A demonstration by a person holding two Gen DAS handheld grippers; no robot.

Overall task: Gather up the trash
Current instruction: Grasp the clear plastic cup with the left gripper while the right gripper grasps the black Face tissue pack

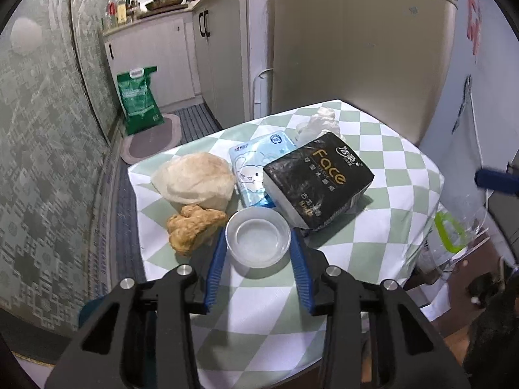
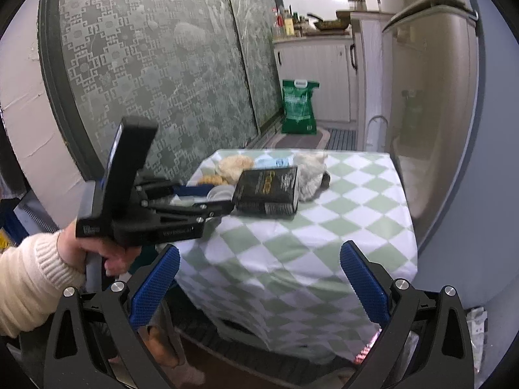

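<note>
Plastic cup (image 1: 258, 238) between left gripper (image 1: 258, 243) pads, contact unclear; right gripper (image 2: 259, 278) agape

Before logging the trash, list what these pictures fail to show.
- Left wrist view: whether the left gripper presses the clear cup; contact too fine.
- Left wrist view: blue packet, partly under the black tissue pack.
- Right wrist view: cup mostly hidden behind the left gripper.

Home kitchen, fridge (image 1: 356, 48), cabinets (image 1: 220, 58), stovetop pan (image 1: 163, 1)
</note>
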